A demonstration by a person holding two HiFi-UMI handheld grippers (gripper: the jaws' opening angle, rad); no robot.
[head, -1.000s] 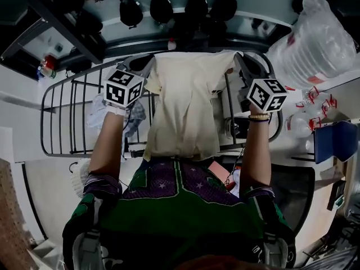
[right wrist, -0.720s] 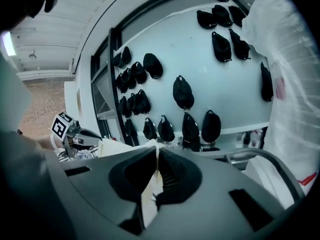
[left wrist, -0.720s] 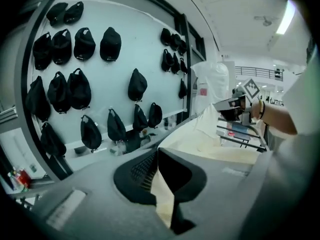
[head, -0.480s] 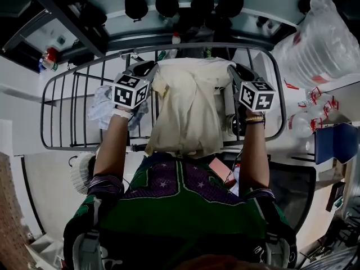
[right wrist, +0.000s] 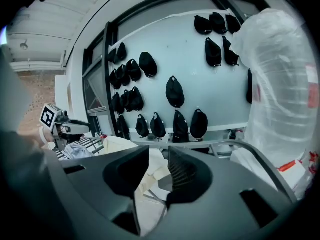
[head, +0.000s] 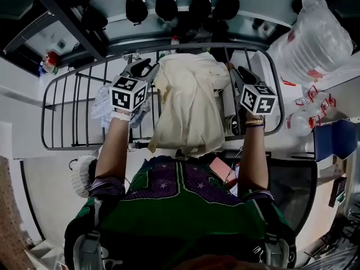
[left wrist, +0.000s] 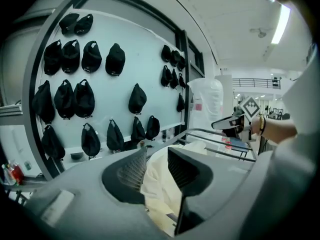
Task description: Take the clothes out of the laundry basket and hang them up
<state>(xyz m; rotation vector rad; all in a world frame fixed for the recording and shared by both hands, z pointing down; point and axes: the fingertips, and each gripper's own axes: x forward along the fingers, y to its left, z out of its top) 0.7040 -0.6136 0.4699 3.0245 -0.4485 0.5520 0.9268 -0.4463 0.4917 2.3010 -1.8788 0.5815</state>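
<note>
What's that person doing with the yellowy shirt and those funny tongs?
A person is hanging a cream shirt on a metal drying rack, holding a pair of tongs in each hand. The left tongs and the right tongs are at the two sides of the shirt. Both have just been opening, so the cloth shows between their jaws but isn't pinched. The shirt lies draped across the rack.

Head view: steeply down over rack (head: pixel 43 122). Gripper views: along jaws toward cap wall (left wrist: pixel 145 64); rack shared.
</note>
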